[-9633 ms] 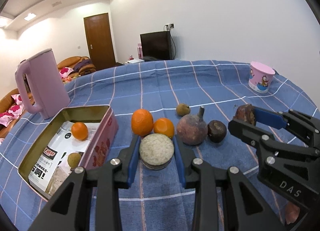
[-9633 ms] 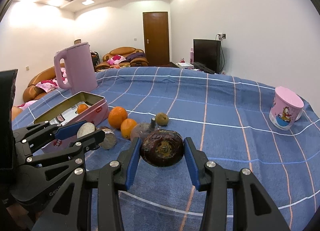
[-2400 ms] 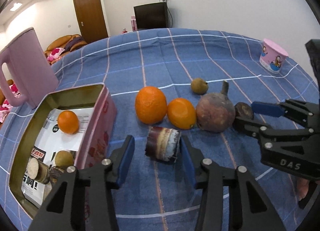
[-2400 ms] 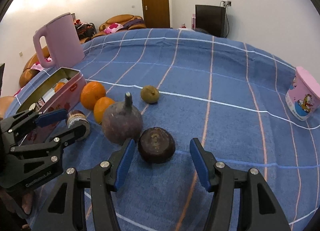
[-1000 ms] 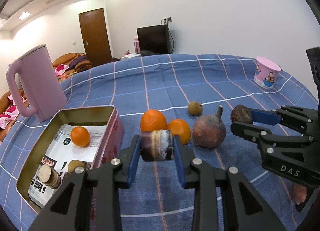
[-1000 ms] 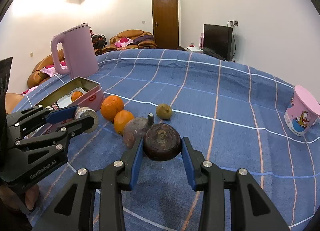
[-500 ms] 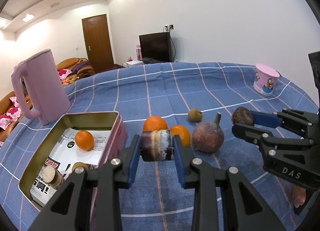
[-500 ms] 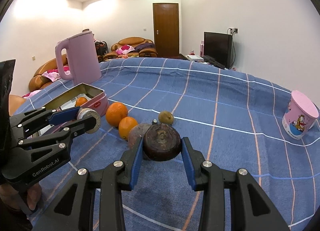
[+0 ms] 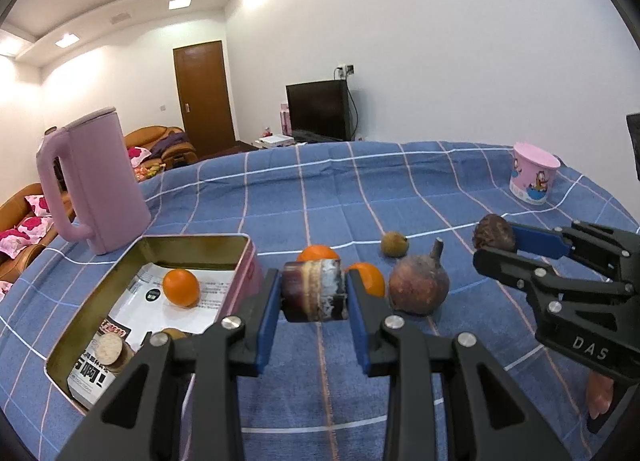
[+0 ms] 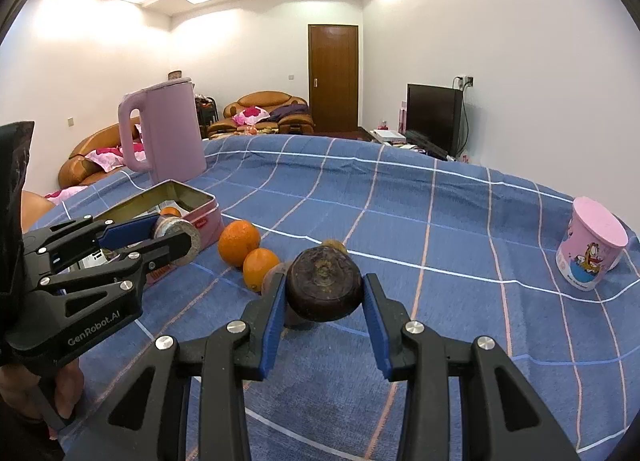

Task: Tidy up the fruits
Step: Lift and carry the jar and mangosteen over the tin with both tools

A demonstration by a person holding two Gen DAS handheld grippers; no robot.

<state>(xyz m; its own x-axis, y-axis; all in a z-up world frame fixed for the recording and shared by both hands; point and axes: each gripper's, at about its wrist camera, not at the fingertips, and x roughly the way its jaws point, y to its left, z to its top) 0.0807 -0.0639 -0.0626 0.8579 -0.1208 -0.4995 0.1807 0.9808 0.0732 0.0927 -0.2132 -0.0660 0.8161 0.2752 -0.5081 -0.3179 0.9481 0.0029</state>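
The left gripper is clenched on a short cut piece of sugarcane, held above the blue checked tablecloth just beside the right wall of the open tin box. This piece hides most of the bigger orange and part of the smaller orange behind it. The right gripper grips a dark round fruit (a mangosteen, perhaps; I cannot tell surely), also lifted off the cloth. In the right wrist view this fruit covers nearly all of the brown stemmed fruit and the small brownish fruit behind.

Inside the box lie a small orange, another sugarcane piece and one more small fruit, half hidden by the left finger. The paper under them carries printed text too small to read. On the right gripper body the letters "DAS" are readable; the left one shows "GenRobot.AI". The red label on the box side is not legible. A pink kettle stands behind the box, and a pink cartoon cup stands well apart at the right.
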